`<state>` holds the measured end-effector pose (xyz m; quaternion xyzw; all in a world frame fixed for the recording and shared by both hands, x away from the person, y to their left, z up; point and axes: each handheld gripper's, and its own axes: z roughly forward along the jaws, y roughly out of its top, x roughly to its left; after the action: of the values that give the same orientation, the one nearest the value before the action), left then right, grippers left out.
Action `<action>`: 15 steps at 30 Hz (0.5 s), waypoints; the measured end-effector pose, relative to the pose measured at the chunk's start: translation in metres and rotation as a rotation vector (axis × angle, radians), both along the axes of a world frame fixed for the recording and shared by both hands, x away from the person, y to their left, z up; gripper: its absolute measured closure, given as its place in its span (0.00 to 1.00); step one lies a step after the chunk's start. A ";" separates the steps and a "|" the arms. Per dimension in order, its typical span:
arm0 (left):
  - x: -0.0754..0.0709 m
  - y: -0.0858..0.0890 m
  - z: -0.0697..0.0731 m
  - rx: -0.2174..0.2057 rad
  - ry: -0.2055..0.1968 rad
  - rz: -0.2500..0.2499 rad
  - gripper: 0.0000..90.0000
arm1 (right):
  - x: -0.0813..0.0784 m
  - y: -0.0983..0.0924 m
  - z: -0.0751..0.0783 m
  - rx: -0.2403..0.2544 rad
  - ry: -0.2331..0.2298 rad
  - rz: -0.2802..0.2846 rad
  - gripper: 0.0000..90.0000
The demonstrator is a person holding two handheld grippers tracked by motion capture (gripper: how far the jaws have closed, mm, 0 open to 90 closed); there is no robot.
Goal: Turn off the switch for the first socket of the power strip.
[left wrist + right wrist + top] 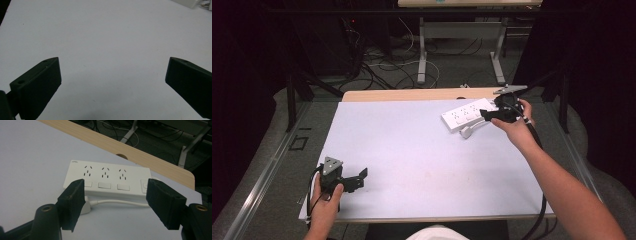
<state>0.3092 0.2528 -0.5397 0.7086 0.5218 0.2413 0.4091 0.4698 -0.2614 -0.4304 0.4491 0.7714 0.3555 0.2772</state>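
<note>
Black left gripper (360, 179) rests at the near left corner of the table (412, 150), held in the person's left hand (326, 200); its jaws stand wide apart with nothing between them, over bare pale sheet in the left gripper view. White covering runs across most of the tabletop, with a wooden edge exposed along the far side. At the far right, the right gripper (486, 117), held in the right hand (514, 125), sits just beside a white power strip (107, 180). Its jaws are spread wide, framing the strip without touching it. The strip lies flat with three sockets facing up, and its white cable (117, 202) runs along the near side. Beyond the table, floor cables and desk legs are visible.
</note>
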 end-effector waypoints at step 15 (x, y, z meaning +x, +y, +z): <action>0.000 0.000 0.000 -0.002 0.011 -0.014 0.00 | 0.029 0.004 -0.006 -0.018 0.076 -0.040 0.34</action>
<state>0.3092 0.2531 -0.5395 0.7132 0.5192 0.2341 0.4086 0.4987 -0.2571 -0.4363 0.4749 0.7755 0.3256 0.2590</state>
